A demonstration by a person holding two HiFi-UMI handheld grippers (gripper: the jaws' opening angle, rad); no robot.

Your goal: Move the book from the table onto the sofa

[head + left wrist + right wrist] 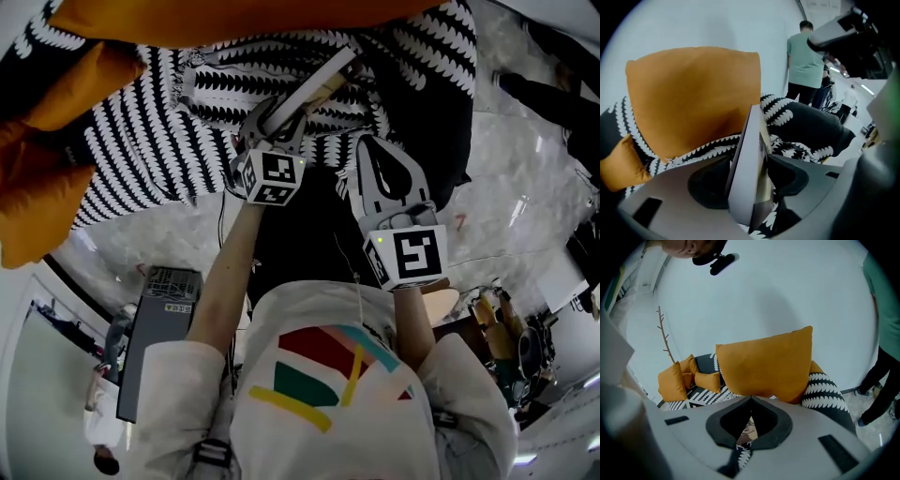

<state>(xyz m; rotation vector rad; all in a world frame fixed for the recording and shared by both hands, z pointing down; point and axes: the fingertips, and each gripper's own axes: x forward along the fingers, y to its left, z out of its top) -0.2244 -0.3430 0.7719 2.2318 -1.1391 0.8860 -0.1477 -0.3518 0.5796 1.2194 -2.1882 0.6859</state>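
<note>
At the front edge of a sofa with a black-and-white patterned cover, a person stands holding a gripper in each hand, seen from above. Both grippers point down and away from the person, toward the seat.

The left gripper has a thin grey-white book standing on edge between its jaws. The jaws are partly open, one on each side of the book and close to both covers. They bracket the book loosely rather than clamp it. The book sticks out past the jaw tips toward the sofa back and lies low over the middle of the seat. In the left gripper view its near end dips below the jaws, with the patterned cover just behind it. It is not clear whether the book already rests on the seat.

The right gripper is just beside the left one, nearer the sofa's right end. Its jaws are closed, tips together, and it holds nothing.

A large orange cushion leans against the sofa back beyond the book.
</note>
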